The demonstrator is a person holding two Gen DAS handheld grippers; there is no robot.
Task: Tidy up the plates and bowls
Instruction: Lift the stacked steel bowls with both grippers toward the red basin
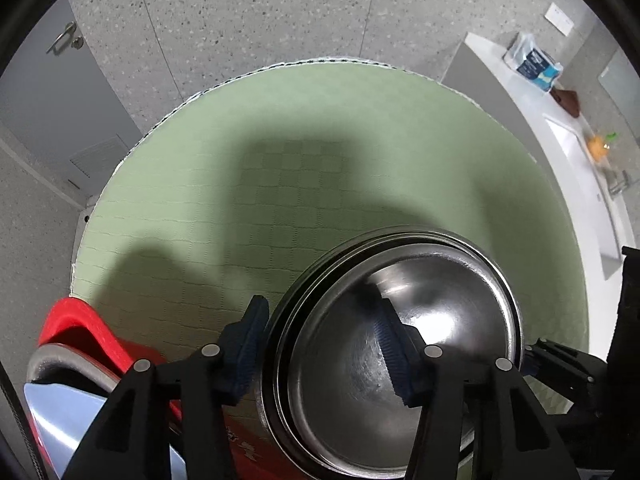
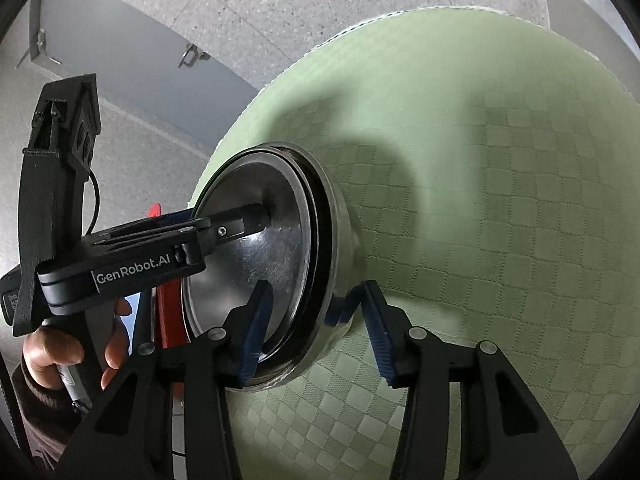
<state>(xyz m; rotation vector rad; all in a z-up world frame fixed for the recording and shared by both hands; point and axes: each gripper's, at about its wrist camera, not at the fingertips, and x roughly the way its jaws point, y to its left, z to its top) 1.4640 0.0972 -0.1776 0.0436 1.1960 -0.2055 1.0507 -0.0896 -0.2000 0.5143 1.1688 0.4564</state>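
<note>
A stack of steel bowls [image 1: 400, 360] stands on the round surface covered with a green checked cloth [image 1: 280, 160], near the side of the surface closest to the person. Both grippers are at its rim, from opposite sides.

The left gripper [image 1: 324, 344] is wide open and straddles the rim: one blue pad [image 1: 248, 344] is outside the wall, the other is inside the top bowl. I cannot tell if a pad already touches the metal. It grips nothing yet.

The right gripper [image 2: 316, 328] is also open. Its left pad [image 2: 256, 324] is over the inside of the stack [image 2: 264, 256], its right pad is outside, just beside the wall, so the rim lies between the two. In the right wrist view the left gripper [image 2: 264, 216] reaches into the bowl from the far side.

I think the next move depends on this: the rim already runs between the pads of each gripper, so only closing is needed, no more approach.

To the left of the stack, close by, lie a red plate [image 1: 80, 328] and a pale blue one [image 1: 64, 416]. There the room is narrow. Ahead and to the right the cloth is free up to its edge, so this direction seems better for moving a bowl.
</note>
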